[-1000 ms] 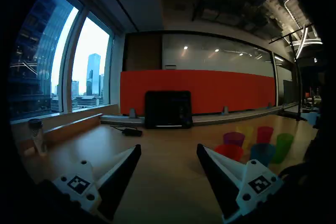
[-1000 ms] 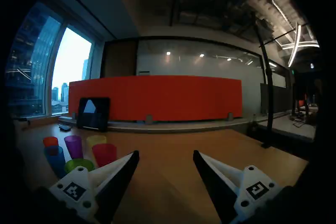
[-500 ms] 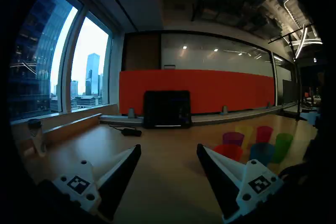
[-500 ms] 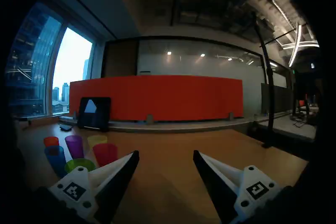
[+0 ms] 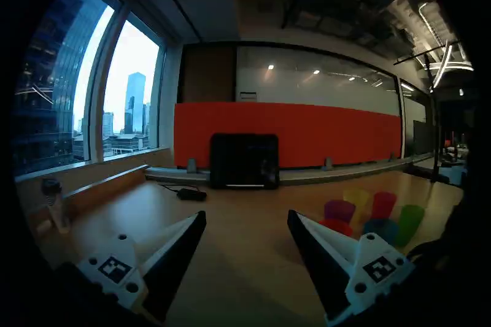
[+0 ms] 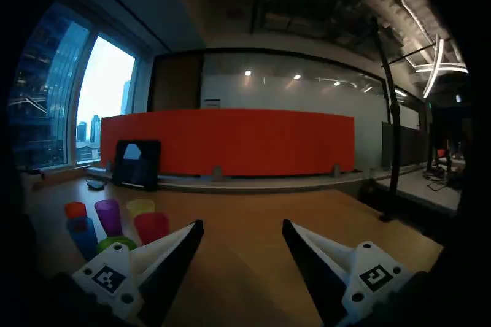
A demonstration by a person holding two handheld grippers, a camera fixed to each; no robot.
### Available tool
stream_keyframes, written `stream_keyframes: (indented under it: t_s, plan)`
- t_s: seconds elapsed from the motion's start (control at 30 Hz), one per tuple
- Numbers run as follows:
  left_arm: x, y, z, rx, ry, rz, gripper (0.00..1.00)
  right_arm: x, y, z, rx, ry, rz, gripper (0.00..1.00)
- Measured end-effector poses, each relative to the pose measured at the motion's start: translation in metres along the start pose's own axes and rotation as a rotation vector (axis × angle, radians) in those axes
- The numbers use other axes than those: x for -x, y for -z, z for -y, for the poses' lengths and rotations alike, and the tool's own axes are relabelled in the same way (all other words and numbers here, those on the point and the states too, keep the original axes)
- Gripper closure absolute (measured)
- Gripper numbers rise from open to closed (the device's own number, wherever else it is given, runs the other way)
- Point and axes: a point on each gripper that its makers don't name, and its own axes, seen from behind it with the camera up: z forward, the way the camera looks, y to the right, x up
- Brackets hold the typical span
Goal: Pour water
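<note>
Comparing against the frames from a second ago, I am noting that both cameras are drifting slightly upward. The cluster of coloured cups point(image 5: 339, 209) is sitting lower in the left gripper view than it did, and the same cups point(image 6: 151, 226) are sinking behind the near finger in the right gripper view. Nothing on the table point(image 5: 245, 278) itself is moving.

The left gripper point(image 5: 246, 213) is standing wide apart and carrying nothing. The right gripper point(image 6: 242, 223) is likewise spread wide and empty. The cups are standing upright on the table, ahead and to the right of the left gripper, and ahead and to the left of the right one, so they lie between the two.

A small capped bottle point(image 5: 52, 201) is standing by the window ledge, well apart from the cups. I cannot tell whether it holds the water.

I am judging the task as not yet begun: no vessel is grasped, and the lift is taking neither gripper closer to a cup.
</note>
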Motion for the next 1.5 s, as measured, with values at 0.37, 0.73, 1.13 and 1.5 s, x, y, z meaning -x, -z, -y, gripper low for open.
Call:
stream_keyframes:
  t_s: [0.37,0.73,1.13,1.5]
  plan:
    - [-0.062,-0.010,-0.004,0.033,0.026,0.006,0.02,-0.054,-0.001,0.001,-0.029,0.019,0.038,0.01]
    - [-0.123,-0.023,-0.011,0.063,0.013,0.011,0.02,-0.109,-0.002,0.003,-0.055,0.008,0.062,0.01]
    - [-0.184,-0.026,-0.014,0.080,-0.025,-0.016,0.02,-0.171,-0.001,0.013,-0.079,0.013,0.021,0.00]
    - [-0.212,-0.021,-0.031,0.143,-0.034,-0.018,0.02,-0.196,0.007,0.007,-0.093,0.002,0.004,0.01]
